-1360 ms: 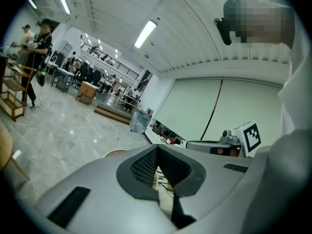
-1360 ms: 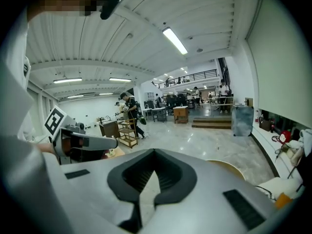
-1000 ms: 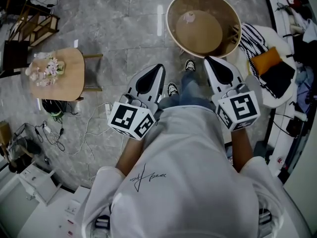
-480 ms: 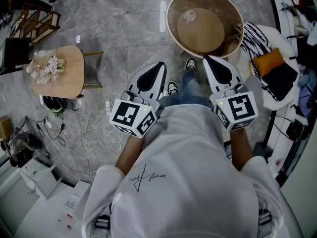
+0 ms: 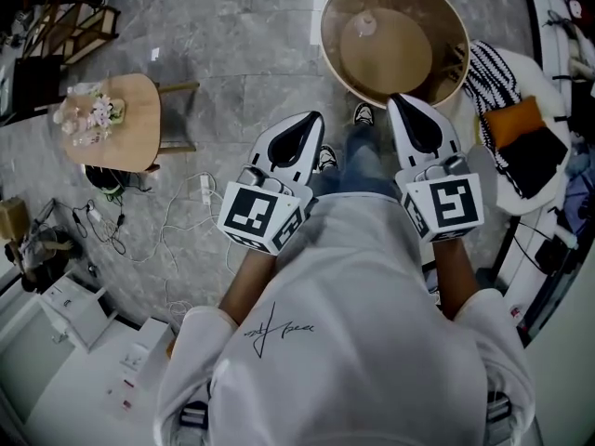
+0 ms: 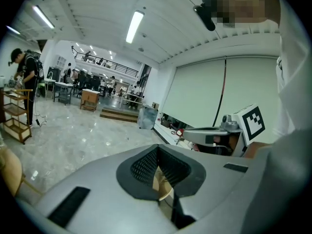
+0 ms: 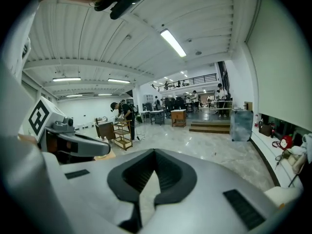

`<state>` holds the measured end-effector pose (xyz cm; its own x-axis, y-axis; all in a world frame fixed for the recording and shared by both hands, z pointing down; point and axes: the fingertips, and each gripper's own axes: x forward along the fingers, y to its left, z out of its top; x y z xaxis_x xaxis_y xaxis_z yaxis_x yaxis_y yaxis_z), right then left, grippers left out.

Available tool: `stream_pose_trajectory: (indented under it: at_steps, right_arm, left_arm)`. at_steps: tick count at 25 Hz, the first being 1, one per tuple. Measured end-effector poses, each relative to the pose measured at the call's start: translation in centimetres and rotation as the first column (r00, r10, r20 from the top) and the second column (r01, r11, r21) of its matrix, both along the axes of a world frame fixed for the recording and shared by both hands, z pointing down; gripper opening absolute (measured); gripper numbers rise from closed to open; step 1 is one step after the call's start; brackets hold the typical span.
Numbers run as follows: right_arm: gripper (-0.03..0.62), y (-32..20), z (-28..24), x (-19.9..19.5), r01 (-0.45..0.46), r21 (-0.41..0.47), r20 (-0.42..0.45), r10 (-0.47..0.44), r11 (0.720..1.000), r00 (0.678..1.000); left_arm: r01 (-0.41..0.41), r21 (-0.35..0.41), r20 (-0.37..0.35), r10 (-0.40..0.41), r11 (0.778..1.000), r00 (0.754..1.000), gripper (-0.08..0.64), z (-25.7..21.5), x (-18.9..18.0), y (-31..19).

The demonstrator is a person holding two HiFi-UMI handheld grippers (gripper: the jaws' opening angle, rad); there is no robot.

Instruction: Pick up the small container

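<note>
- White shirt (image 5: pixel 344 342) of the person fills the near part of the head view, with both forearms reaching forward from it.
- Left gripper (image 5: pixel 312 122) is held out over the grey marbled floor (image 5: pixel 232 54). In its own view the left gripper's (image 6: pixel 156 148) two jaws lie together at the tip with nothing clamped between them (only a sliver of pale wood shows through the slit behind the pads).
- Right gripper (image 5: pixel 399 105) is level with it and well apart from it, its tip over the near rim of the round table. In its own view the right gripper's (image 7: pixel 155 151) jaws are likewise pressed together and empty.
- Two shoes (image 5: pixel 325 160) show on the floor between the grippers, just short of the table.
- Round wooden table (image 5: pixel 400 96) with a raised rim stands straight ahead, past both grippers.
- Small container (image 5: pixel 365 23), pale and too small to make out in detail, stands upright on the table's inner surface, toward the far left rim, well apart from both grippers and touched by neither.
- Off to the left stand a small wooden side table (image 5: pixel 130 142) carrying flowers (image 5: pixel 88 119), with cables (image 5: pixel 177 226) trailing on the floor near it.
- At the right, beside the round table, lie a striped cloth (image 5: pixel 485 68) and an orange cushion (image 5: pixel 513 122).
</note>
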<state>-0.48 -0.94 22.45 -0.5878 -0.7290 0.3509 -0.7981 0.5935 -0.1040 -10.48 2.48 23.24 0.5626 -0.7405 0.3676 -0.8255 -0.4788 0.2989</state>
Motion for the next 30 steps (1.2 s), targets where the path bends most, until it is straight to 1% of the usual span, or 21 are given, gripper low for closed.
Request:
stream_pose_trajectory:
  at_steps: [6, 10, 12, 17, 20, 22, 26, 30]
  right_arm:
    - [0.012, -1.9, 1.0, 1.2, 0.01, -0.017, 0.001, -0.01, 1.0, 1.0]
    - [0.012, -2.9, 1.5, 1.6, 0.018, -0.029, 0.003, -0.018, 0.999, 1.0]
    - [0.012, -3.3, 1.8, 1.7, 0.031, -0.036, 0.003, -0.03, 0.999, 1.0]
    - [0.012, -4.1, 2.7, 1.7, 0.051, -0.065, 0.019, -0.05, 0.997, 0.999]
    - [0.012, -4.5, 3.2, 1.5, 0.069, -0.072, 0.016, -0.068, 0.995, 0.998]
    - [0.012, -4.6, 3.6, 1.6, 0.079, -0.073, 0.015, -0.078, 0.994, 0.997]
    - [0.012, -5.0, 4.3, 1.6, 0.097, -0.066, -0.002, -0.097, 0.993, 0.995]
    - [0.012, -5.6, 5.4, 1.7, 0.093, -0.083, -0.008, -0.094, 0.992, 0.996]
  left_arm:
    - [-0.023, -0.011, 0.012, 0.023, 1.0, 1.0, 0.015, 0.8, 2.1, -1.4]
    - [-0.005, -0.028, 0.009, 0.005, 1.0, 1.0, 0.015, 1.5, 2.4, -2.5]
    - [0.004, -0.013, 0.011, -0.004, 1.0, 1.0, 0.015, 1.5, 2.5, -3.1]
    - [0.004, 0.031, 0.048, -0.005, 1.0, 0.999, 0.015, 1.6, 2.8, -4.1]
    - [-0.01, 0.087, 0.082, 0.003, 0.996, 0.997, 0.015, 1.2, 2.9, -4.7]
    - [-0.011, 0.103, 0.099, 0.001, 0.995, 0.995, 0.015, 1.2, 3.0, -4.9]
    - [-0.013, 0.085, 0.099, 0.005, 0.996, 0.995, 0.014, 2.1, 3.1, -5.2]
    - [-0.008, 0.056, 0.096, 0.003, 0.998, 0.995, 0.014, 3.0, 3.2, -5.7]
